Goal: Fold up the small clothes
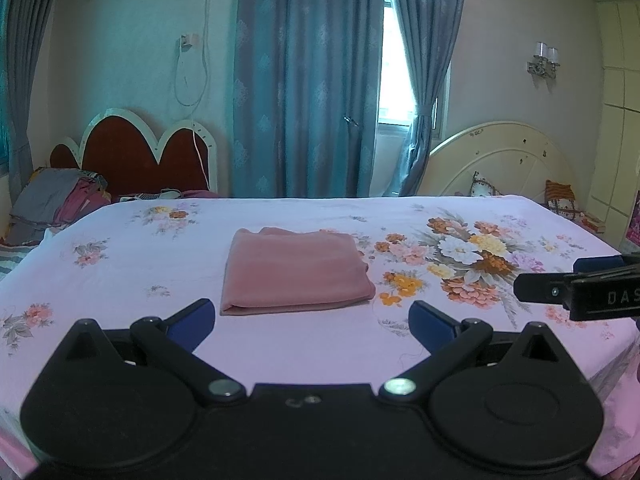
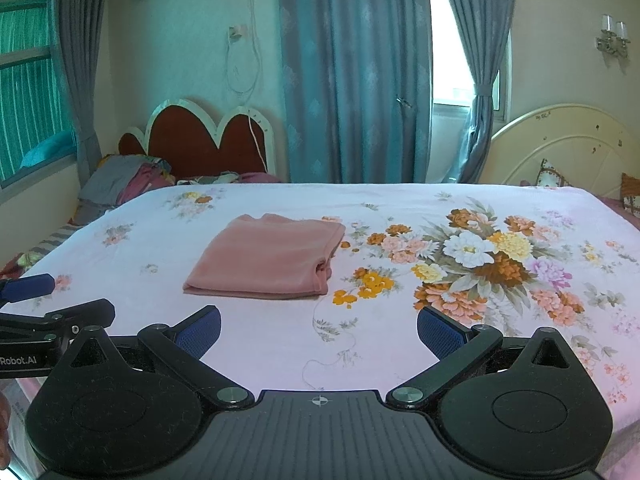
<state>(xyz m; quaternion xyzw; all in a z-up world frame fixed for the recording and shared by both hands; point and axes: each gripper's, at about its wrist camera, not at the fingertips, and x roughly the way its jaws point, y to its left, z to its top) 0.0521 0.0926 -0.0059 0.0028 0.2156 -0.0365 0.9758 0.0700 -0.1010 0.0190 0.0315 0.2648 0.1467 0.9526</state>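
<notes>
A pink garment (image 1: 294, 270) (image 2: 268, 258) lies folded into a flat rectangle on the floral bedsheet (image 1: 160, 336) (image 2: 260, 352). My left gripper (image 1: 312, 322) hovers open just in front of its near edge, nothing between the blue pads. My right gripper (image 2: 318, 330) is open too, held near the bed's front edge to the right of the garment, with nothing in it. The right gripper's side shows at the right edge of the left wrist view, and the left gripper's fingers (image 2: 32, 286) show at the left edge of the right wrist view.
A pile of grey and pink clothes (image 1: 60, 204) (image 2: 124, 184) sits at the far left on a second bed with a red headboard (image 1: 140, 152). A cream headboard (image 1: 500, 160) and cushions (image 1: 560, 198) lie far right. Blue curtains (image 1: 304, 80) hang behind.
</notes>
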